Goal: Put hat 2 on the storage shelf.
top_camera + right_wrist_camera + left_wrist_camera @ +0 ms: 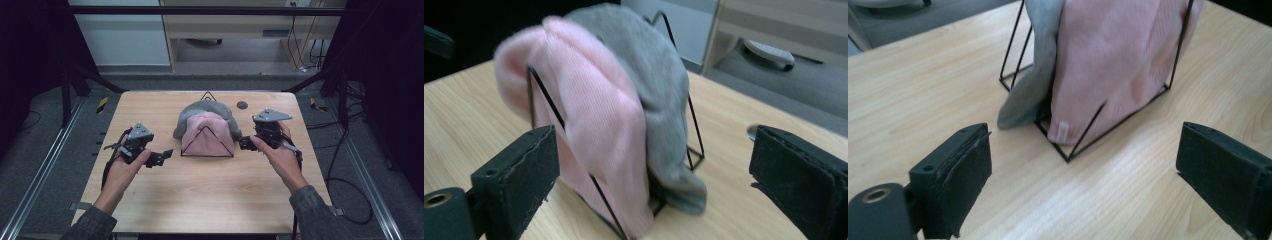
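Black hand-held gripper (1083, 170) wide open, empty.

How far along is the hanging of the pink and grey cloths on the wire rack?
Done: pink cloth and grey cloth both drape over the black wire rack. In hand: nothing; left claw and right claw stand open beside the rack, apart from it. Left: seemingly nothing, unless the cloths need tidying.
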Tool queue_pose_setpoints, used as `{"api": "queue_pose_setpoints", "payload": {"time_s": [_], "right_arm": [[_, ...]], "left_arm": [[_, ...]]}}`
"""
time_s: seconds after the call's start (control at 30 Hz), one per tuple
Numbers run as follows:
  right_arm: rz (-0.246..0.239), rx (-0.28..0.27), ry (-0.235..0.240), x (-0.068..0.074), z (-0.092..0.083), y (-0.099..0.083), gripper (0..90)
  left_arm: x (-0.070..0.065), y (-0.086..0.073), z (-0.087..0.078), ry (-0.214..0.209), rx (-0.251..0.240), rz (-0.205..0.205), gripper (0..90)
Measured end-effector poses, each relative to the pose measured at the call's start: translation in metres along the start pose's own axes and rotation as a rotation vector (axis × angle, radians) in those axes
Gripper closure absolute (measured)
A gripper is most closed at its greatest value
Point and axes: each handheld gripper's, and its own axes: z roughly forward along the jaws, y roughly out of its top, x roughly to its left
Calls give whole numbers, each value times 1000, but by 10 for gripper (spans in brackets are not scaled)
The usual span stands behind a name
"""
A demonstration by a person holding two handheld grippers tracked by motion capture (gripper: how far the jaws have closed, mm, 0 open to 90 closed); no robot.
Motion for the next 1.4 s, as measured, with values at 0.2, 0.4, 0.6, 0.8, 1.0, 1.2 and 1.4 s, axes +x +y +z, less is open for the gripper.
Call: {"api": "queue_pose_setpoints", "payload": {"time_s": [0.2,0.4,0.6,0.8,1.0,1.2,1.4], "right_arm": [[5,62,13,1,-5,-34,95],[-4,108,20,6,-6,-62,114],[27,165,27,7,-4,-90,113],[49,212,19,3,0,-111,107],[85,233,17,-1,2,-121,107],[118,305,22,-5,7,-134,107],[122,327,10,-7,8,-137,103]], "left_arm": [[1,-24,8,3,66,9,66],[0,-44,19,3,148,19,67],[-2,-56,26,-10,212,25,67],[-4,-67,33,-22,257,23,67],[2,-77,38,-13,282,6,67],[5,-82,40,-12,311,-23,66],[4,-84,42,-20,337,-23,65]]}}
